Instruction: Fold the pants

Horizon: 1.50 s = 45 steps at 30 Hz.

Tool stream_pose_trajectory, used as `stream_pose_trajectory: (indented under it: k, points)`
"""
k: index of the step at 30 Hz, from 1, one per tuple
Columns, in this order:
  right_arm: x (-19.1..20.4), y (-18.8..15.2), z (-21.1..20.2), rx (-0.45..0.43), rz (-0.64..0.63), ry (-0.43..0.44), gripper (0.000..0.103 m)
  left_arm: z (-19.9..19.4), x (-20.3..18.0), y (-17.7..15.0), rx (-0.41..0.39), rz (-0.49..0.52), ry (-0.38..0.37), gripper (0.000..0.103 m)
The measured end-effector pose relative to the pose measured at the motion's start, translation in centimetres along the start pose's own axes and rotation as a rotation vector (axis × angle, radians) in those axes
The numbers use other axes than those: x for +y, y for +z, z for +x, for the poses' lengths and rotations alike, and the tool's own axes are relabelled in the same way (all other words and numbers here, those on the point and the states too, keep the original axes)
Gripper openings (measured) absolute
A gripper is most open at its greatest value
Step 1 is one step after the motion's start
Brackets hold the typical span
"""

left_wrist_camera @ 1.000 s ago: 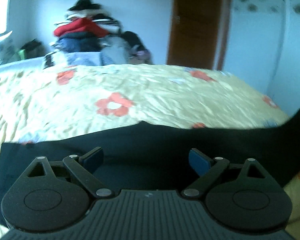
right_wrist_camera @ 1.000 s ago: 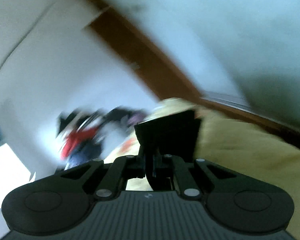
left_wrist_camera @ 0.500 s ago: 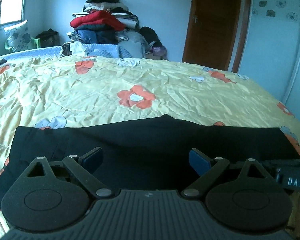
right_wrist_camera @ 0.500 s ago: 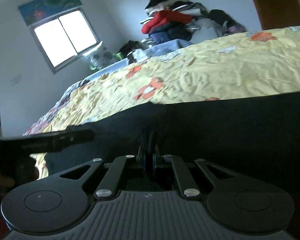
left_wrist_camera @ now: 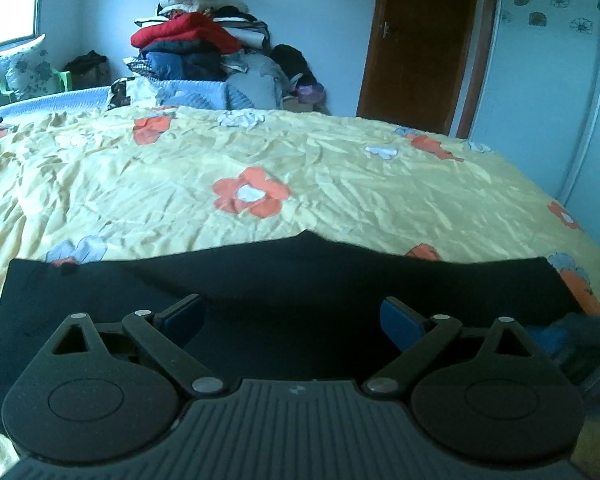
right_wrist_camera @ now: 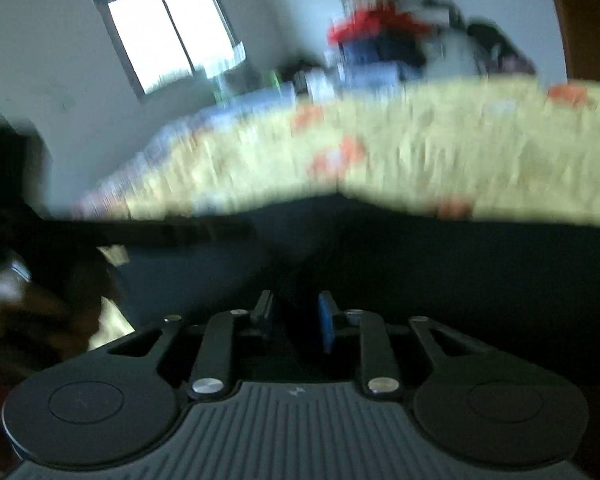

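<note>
Right claw (right_wrist_camera: 296,322) opening, dark fold betw pads; left claw (left_wrist_camera: 291,317) wide, empty. We judge pants (left_wrist_camera: 300,276) soft, limp, light — grab edge at lower right of frame.

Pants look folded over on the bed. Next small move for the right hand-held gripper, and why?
Probably finish opening and ease the right hand-held gripper back off the cloth. Its jaws are opening, with a dark ridge of the black pants apparently between them. The pants lie as a flat band on the yellow floral bedspread, and the left hand-held gripper is wide open above them, holding nothing. The right view is blurred, so contact is uncertain.
</note>
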State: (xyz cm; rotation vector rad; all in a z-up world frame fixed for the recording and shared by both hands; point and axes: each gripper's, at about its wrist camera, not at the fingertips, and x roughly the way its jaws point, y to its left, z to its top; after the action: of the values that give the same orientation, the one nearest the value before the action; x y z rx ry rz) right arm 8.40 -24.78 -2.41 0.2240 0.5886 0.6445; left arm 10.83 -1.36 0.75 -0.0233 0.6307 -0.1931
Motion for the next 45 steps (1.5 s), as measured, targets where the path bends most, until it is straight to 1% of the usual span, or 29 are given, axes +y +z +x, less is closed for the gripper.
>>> stream_pose_trajectory:
  k: [1, 2, 4, 5, 7, 8, 10, 12, 14, 15, 17, 19, 20, 22, 24, 25, 26, 27, 28, 29, 30, 32, 34, 36, 39, 41, 43, 44, 45]
  points:
    - [-0.8, 0.6, -1.6, -0.053, 0.014, -0.012, 0.025, 0.1, -0.3, 0.2, -0.001, -0.003, -0.008, 0.097]
    - [-1.7, 1.1, -2.6, -0.078, 0.025, -0.040, 0.026, 0.4, -0.7, 0.5, 0.005, -0.005, -0.028, 0.097]
    - [-4.1, 1.9, -3.8, -0.093, 0.049, -0.162, 0.026, 1.1, -2.0, 1.1, 0.036, 0.008, -0.089, 0.097]
    - [-5.4, 2.2, -3.8, -0.069, 0.068, -0.215, 0.026, 1.5, -2.7, 1.2, 0.047, 0.021, -0.118, 0.097]
    - [-8.3, 2.4, -2.8, 0.001, 0.107, -0.270, 0.026, 2.4, -4.5, 1.3, 0.063, 0.064, -0.170, 0.097]
    - [-9.4, 2.3, -2.1, 0.019, 0.114, -0.297, 0.026, 3.0, -5.3, 1.2, 0.064, 0.087, -0.180, 0.097]
    - [-10.8, 2.0, -1.2, 0.015, 0.124, -0.331, 0.026, 4.6, -6.9, 1.1, 0.071, 0.143, -0.164, 0.097]
    - [-11.4, 2.1, -1.3, -0.019, 0.162, -0.357, 0.026, 6.7, -8.3, 0.9, 0.097, 0.202, -0.133, 0.096]
    - [-10.3, 2.2, -2.1, -0.044, 0.135, -0.430, 0.026, 8.4, -9.0, 0.7, 0.143, 0.233, -0.097, 0.094]
    - [-9.8, 2.2, -2.7, -0.049, 0.113, -0.439, 0.027, 8.9, -9.0, 0.6, 0.149, 0.225, -0.100, 0.097]
    - [-8.5, 1.6, -3.4, -0.019, 0.069, -0.379, 0.028, 9.2, -8.5, 0.3, 0.149, 0.205, -0.112, 0.098]
    - [-7.3, 0.5, -3.2, 0.054, 0.023, -0.335, 0.028, 8.9, -8.2, 0.0, 0.147, 0.195, -0.118, 0.098]
    - [-6.8, -0.2, -2.9, 0.090, -0.020, -0.341, 0.028, 8.6, -8.0, 0.2, 0.153, 0.193, -0.120, 0.095]
    - [-6.0, -1.2, -3.0, 0.091, -0.093, -0.385, 0.028, 6.9, -7.4, 0.1, 0.143, 0.176, -0.120, 0.097]
    - [-5.5, -0.9, -3.6, 0.072, -0.052, -0.418, 0.029, 5.2, -6.8, -0.4, 0.097, 0.174, -0.132, 0.102]
    - [-5.1, -0.8, -3.9, 0.052, -0.046, -0.407, 0.029, 4.9, -6.7, -0.7, 0.099, 0.185, -0.127, 0.103]
    - [-4.7, -0.8, -3.9, 0.050, -0.049, -0.377, 0.031, 4.9, -6.8, -1.2, 0.123, 0.208, -0.128, 0.103]
    - [-4.2, -0.9, -3.4, 0.074, -0.059, -0.342, 0.032, 5.3, -7.1, -1.7, 0.158, 0.248, -0.144, 0.103]
    - [-3.8, -1.3, -2.6, 0.114, -0.082, -0.322, 0.033, 5.5, -7.2, -2.1, 0.172, 0.276, -0.145, 0.103]
    - [-3.2, -1.6, -2.0, 0.142, -0.114, -0.330, 0.034, 5.1, -7.1, -2.3, 0.149, 0.276, -0.140, 0.102]
    - [-2.6, -1.9, -1.8, 0.138, -0.164, -0.355, 0.035, 4.6, -6.8, -2.3, 0.133, 0.265, -0.133, 0.101]
    - [-1.8, -1.4, -1.9, 0.156, -0.162, -0.394, 0.035, 3.4, -5.9, -2.2, 0.096, 0.251, -0.135, 0.102]
    - [-0.8, -0.9, -2.1, 0.129, -0.162, -0.386, 0.036, 2.1, -4.4, -2.1, 0.055, 0.226, -0.100, 0.102]
    - [0.5, -0.5, -1.5, 0.115, -0.160, -0.341, 0.036, 0.9, -2.4, -2.2, 0.027, 0.192, -0.052, 0.102]
    - [2.6, -0.2, 1.1, 0.136, -0.197, -0.286, 0.035, -0.8, 1.5, -2.6, 0.018, 0.120, 0.016, 0.102]
    - [4.2, -0.5, 3.2, 0.162, -0.240, -0.251, 0.035, -1.6, 4.2, -2.9, 0.028, 0.085, 0.077, 0.102]
    - [5.4, -1.1, 5.0, 0.198, -0.274, -0.249, 0.035, -2.1, 6.9, -3.5, 0.033, 0.061, 0.149, 0.102]
    - [5.7, -1.2, 5.4, 0.201, -0.293, -0.260, 0.035, -2.1, 7.9, -3.7, 0.046, 0.055, 0.174, 0.102]
    - [6.0, -1.2, 5.4, 0.201, -0.301, -0.263, 0.035, -1.8, 9.0, -4.0, 0.085, 0.054, 0.192, 0.101]
